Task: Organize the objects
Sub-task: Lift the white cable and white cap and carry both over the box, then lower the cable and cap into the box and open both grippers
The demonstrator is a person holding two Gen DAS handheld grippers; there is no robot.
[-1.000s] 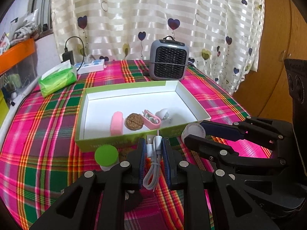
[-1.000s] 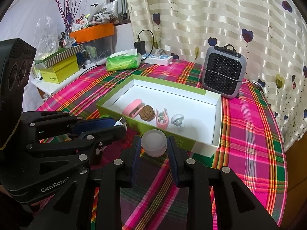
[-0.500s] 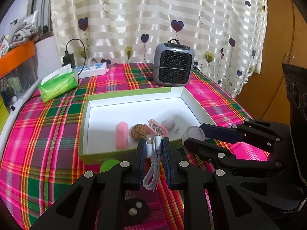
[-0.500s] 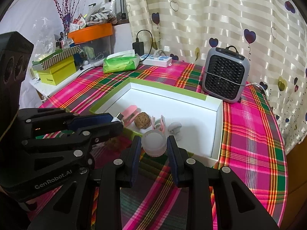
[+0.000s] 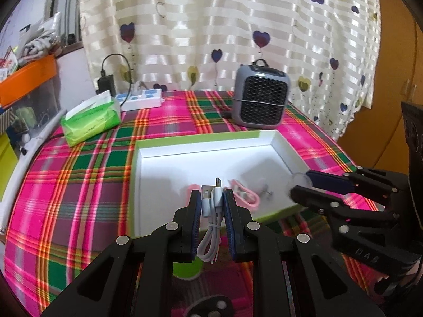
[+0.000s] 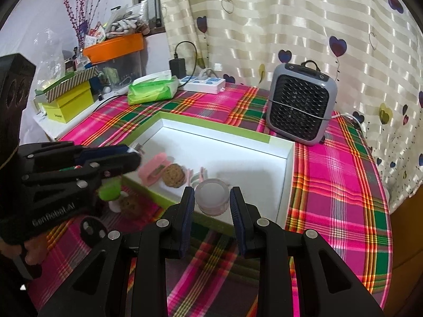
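Both grippers are now higher and further forward than one second ago, over the near part of the box (image 5: 284, 145) and no longer before its front wall. A bundled white USB cable (image 5: 212, 206) is clamped between the nearly closed fingers of the left gripper (image 5: 213, 200), with its plugs pointing forward above the white floor of the box. Between the fingers of the right gripper (image 6: 212, 200) sits a small frosted round jar (image 6: 212, 199), touching at least the left pad; it hangs over the front edge of the box. Inside the box lie a pink case (image 6: 154, 168), a walnut (image 6: 173, 175) and a pink clip (image 5: 244, 195). Outside it, on the plaid tablecloth (image 6: 338, 185), stand a green-capped bottle (image 6: 109, 192) and a second walnut (image 6: 129, 206). Behind the box stands a grey heater (image 6: 301, 105).
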